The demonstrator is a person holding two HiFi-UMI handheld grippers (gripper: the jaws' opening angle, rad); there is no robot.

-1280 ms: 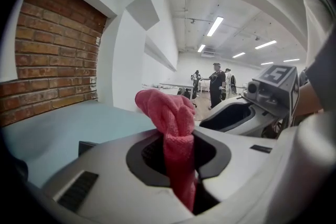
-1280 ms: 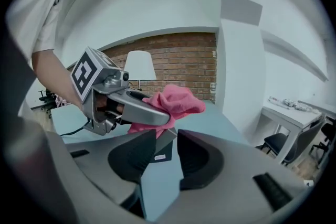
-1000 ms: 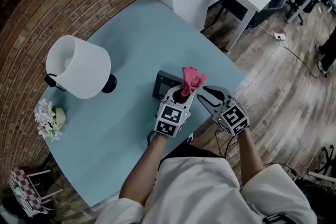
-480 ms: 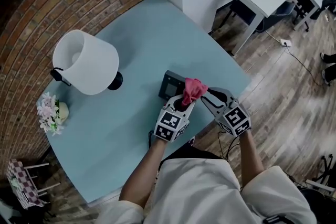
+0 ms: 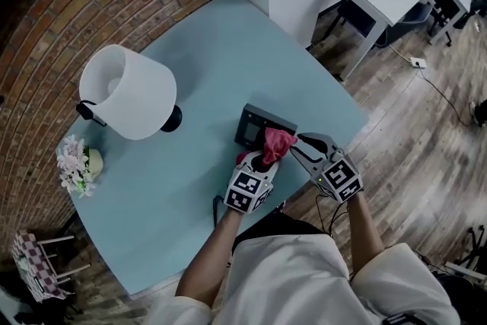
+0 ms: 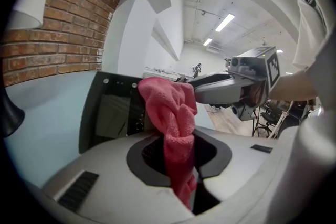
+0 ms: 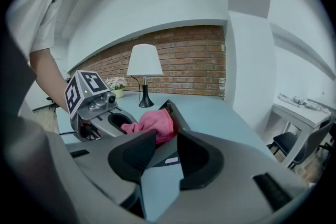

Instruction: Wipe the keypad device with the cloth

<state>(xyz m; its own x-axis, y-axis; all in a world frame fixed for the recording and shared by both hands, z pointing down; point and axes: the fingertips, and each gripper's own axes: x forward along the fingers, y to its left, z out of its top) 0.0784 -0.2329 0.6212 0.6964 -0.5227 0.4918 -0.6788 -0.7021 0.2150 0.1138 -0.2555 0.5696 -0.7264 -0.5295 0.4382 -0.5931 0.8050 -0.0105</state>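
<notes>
Here, the pink cloth (image 5: 278, 142) lay against the keypad device (image 5: 254, 125).
In the head view, the left gripper (image 5: 263, 159) was clamped on the cloth at the device's near right corner, on the blue table (image 5: 205, 57); the right gripper (image 5: 301, 144) stood at the cloth's 3 o'clock. In the left gripper view, the jaws pinched the cloth, with the device at 10 o'clock. In the right gripper view, the jaws stood wide apart and held nothing; the cloth showed at 11 o'clock.

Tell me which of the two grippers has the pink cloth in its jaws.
The left gripper: its jaws are shut on the pink cloth. The right gripper differs: its jaws stand apart and grip nothing.
</notes>
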